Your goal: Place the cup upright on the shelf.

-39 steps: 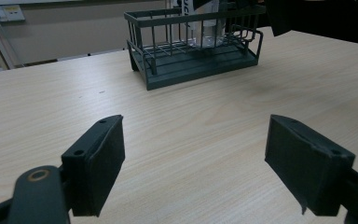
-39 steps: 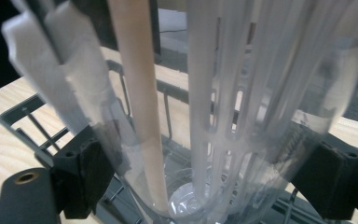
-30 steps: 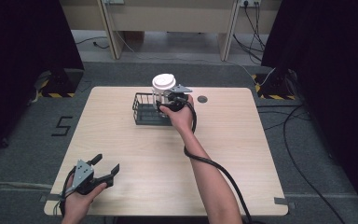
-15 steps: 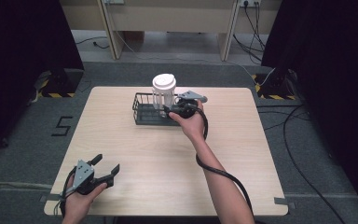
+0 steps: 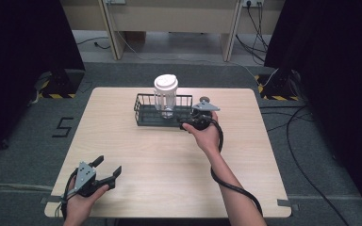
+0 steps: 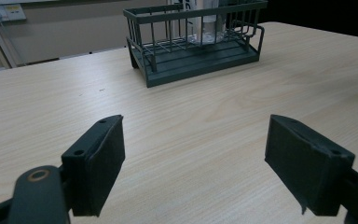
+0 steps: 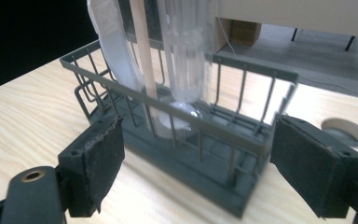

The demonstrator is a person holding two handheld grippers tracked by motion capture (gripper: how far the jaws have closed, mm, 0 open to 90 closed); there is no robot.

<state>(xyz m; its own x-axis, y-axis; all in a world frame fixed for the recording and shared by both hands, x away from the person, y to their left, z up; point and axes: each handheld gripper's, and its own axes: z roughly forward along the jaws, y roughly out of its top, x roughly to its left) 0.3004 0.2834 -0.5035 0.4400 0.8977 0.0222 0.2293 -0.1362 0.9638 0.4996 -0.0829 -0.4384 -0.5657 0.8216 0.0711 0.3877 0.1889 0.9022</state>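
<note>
Since the earlier frame your right gripper (image 5: 185,123), jaws apart, has drawn back from the clear plastic white-lidded tumbler (image 5: 165,96) standing in the dark wire rack (image 5: 146,112) on the bench; withdraw level, left gripper (image 5: 109,170) idle, jaws apart.

The pale wooden tabletop (image 5: 169,160) lay bare across its near half, giving open passage from 6 o'clock up to the middle. At 12 o'clock stood the dark grey wire rack (image 5: 162,112), and inside it the tall clear plastic cup with a white lid (image 5: 165,96) rose well above the rails, blocking any low sweep there. The right tongs (image 5: 185,123) sat just off the rack's near right end, jaws spread wide. A small round grey disc (image 5: 204,99) lay at 1 o'clock. The left tongs (image 5: 104,170), spread, faced clear wood at 7 o'clock.
</note>
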